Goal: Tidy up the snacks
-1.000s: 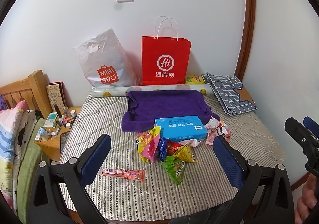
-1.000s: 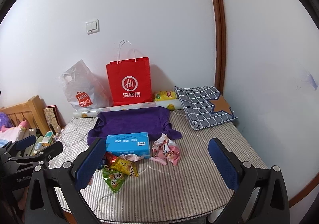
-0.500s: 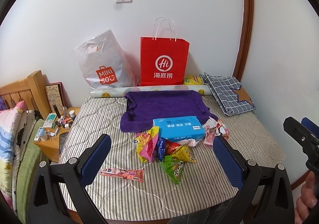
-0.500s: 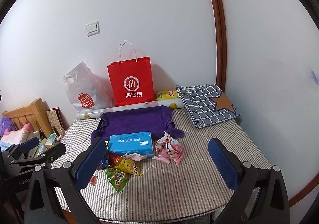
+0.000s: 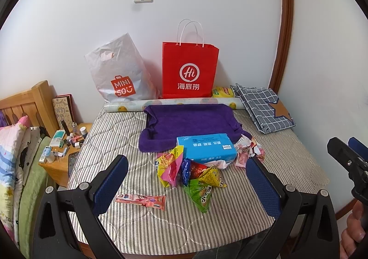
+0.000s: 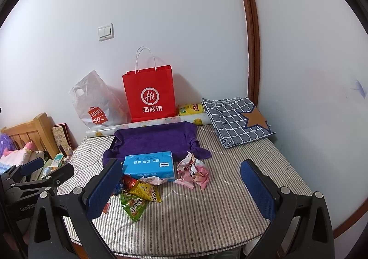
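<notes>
Several snack packets lie loose on the striped mattress: a yellow-pink packet, a green packet, a long pink bar and crumpled pink wrappers. A blue tissue pack sits among them on a purple towel. My left gripper hovers open in front of the pile, holding nothing. My right gripper is open too, over the green packet and pink wrappers.
A red paper bag and a white plastic bag stand against the wall, with a rolled sheet and a yellow packet beside them. Folded checked cloth lies far right. A cluttered nightstand stands left.
Both grippers have drifted slightly; the scene has shifted a little in each view. Nothing on the mattress has moved, and both grippers stay open.
</notes>
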Demonstrator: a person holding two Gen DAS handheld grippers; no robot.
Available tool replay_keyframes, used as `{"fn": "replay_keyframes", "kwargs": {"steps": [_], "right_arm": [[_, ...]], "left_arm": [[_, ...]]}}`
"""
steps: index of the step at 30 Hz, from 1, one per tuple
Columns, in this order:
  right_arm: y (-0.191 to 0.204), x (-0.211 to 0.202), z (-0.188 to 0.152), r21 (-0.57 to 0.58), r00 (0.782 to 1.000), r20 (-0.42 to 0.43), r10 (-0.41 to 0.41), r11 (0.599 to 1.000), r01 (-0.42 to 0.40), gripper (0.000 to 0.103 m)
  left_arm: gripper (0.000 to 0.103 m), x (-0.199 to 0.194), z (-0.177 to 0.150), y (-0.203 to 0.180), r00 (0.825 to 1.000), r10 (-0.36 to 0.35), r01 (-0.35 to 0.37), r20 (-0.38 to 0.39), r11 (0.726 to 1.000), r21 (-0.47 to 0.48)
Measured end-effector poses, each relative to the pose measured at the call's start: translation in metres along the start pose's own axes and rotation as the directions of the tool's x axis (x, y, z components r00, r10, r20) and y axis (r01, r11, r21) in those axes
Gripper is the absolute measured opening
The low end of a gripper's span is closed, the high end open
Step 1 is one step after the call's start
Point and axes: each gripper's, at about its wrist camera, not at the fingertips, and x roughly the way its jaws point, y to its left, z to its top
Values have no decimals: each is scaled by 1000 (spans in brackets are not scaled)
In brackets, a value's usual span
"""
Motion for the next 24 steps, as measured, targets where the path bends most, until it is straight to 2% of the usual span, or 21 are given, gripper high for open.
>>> {"fn": "replay_keyframes", "kwargs": {"steps": [14, 24], "right_arm": [[-1, 18, -6, -2, 1000, -28, -2, 1000, 2, 103], [-7, 53, -22, -21, 997, -71, -34, 999, 33, 103]], "left_arm": [[102, 20, -8, 9, 999, 12, -12, -40, 1000, -6], [99, 57, -19, 25, 995, 1, -6, -102, 999, -44]]}}
